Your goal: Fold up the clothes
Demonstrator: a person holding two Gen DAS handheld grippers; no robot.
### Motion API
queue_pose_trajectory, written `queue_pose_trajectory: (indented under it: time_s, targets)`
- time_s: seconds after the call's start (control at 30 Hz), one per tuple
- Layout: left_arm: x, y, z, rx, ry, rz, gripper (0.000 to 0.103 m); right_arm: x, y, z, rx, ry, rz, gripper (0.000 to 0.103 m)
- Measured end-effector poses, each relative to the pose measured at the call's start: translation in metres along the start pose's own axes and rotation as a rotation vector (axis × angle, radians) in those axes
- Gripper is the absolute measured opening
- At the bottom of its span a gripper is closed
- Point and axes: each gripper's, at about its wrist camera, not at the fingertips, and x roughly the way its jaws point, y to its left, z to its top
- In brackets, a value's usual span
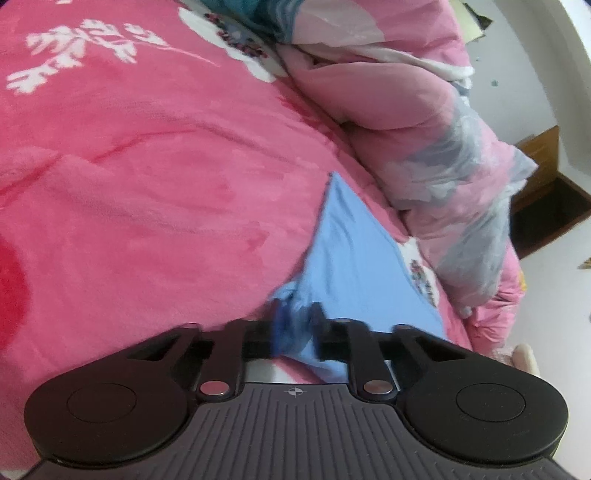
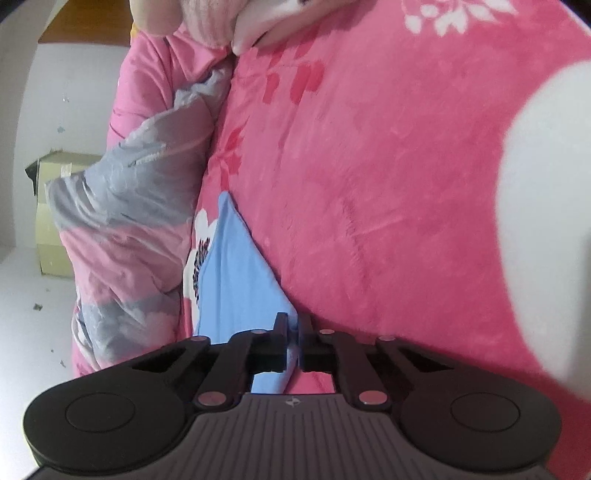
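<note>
A light blue garment [image 1: 354, 254] lies on a pink fleece blanket [image 1: 155, 177], stretching away toward a rolled quilt. My left gripper [image 1: 295, 314] is shut on a bunched edge of the blue cloth, which fills the gap between its black fingers. In the right wrist view the same blue garment [image 2: 236, 273] runs up from the fingers in a narrow wedge. My right gripper [image 2: 293, 325] is shut on its near edge, with a thin fold of blue pinched between the fingers [image 2: 280, 325]. Both grippers sit low over the pink blanket [image 2: 369, 184].
A rolled pink and grey floral quilt [image 1: 436, 158] lies along the bed's edge beside the garment, also the quilt [image 2: 140, 206]. A cardboard box [image 2: 51, 206] stands on the pale floor. A person's hand and pink sleeve [image 2: 199, 18] show at the top. Wooden furniture [image 1: 543, 173] stands by the wall.
</note>
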Motion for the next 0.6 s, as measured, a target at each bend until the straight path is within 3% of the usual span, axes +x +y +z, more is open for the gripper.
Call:
queue_pose_trajectory:
  time_s: [0.07,0.2,0.33,0.5,0.6]
  targets:
    - [-0.001,0.002,0.001,-0.003,-0.006,0.007,0.003,-0.014,0.006,-0.002,-0.032,-0.027,0.039,0.003]
    - [-0.003,0.007,0.004,-0.017,-0.018,0.001,0.002,-0.023,0.009,-0.002,-0.071,-0.056,0.026,0.003]
    - [-0.003,0.012,0.005,-0.051,-0.023,-0.012,0.002,-0.012,-0.019,0.004,0.031,-0.038,0.001,0.003]
    - [-0.007,0.021,0.008,-0.133,-0.022,-0.045,0.003,-0.008,-0.025,0.007,0.049,-0.017,0.026,0.003]
    - [-0.016,0.023,0.008,-0.164,-0.024,-0.048,0.009,-0.005,-0.027,0.009,0.054,0.006,0.036,0.005]
